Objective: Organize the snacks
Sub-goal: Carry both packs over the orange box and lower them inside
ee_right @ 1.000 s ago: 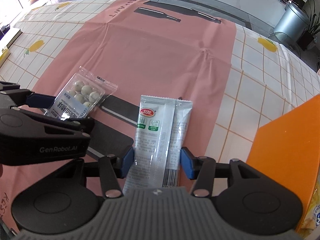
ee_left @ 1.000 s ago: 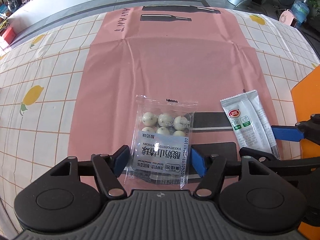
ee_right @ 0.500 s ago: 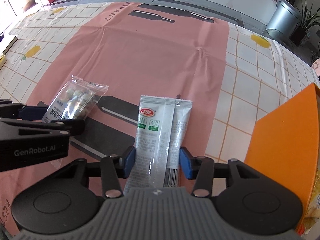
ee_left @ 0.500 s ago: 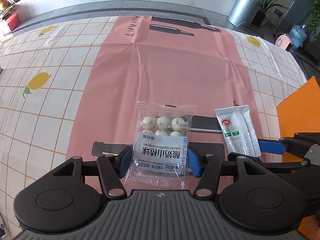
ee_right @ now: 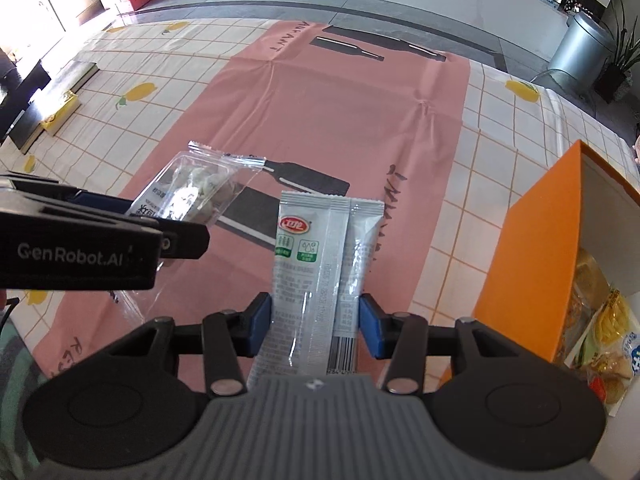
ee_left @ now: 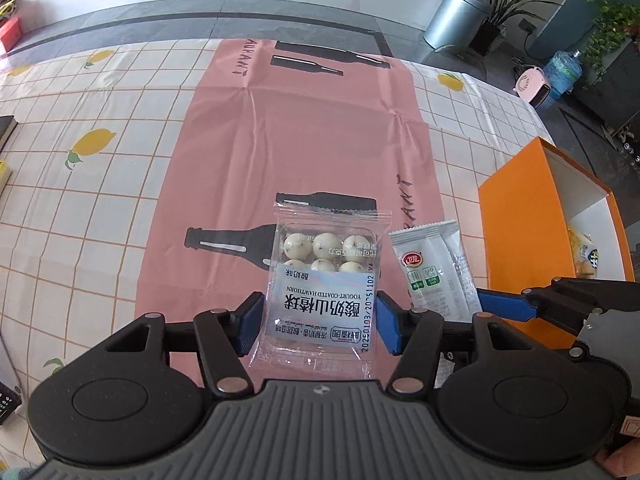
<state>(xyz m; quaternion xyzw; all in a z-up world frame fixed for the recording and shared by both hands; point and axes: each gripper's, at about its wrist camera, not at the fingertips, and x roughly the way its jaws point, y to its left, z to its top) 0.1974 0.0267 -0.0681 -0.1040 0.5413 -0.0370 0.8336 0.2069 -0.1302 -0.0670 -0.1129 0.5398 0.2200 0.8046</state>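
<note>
Your left claw point(ee_left: 318, 322) is clamped on the hawthorn ball packet point(ee_left: 325, 288), held clear of the worktop point(ee_left: 100, 184), well left of the orange box point(ee_right: 532, 264). Your right claw point(ee_right: 316, 322) is pinched on the twin white sachets point(ee_right: 320, 264), just left of that box — closer to it than the packet. Risks: both wrappers are slick film, gripped only at the near end, so they could slide out. The claws sit close together — swinging both boxward at once risks a clash.
</note>
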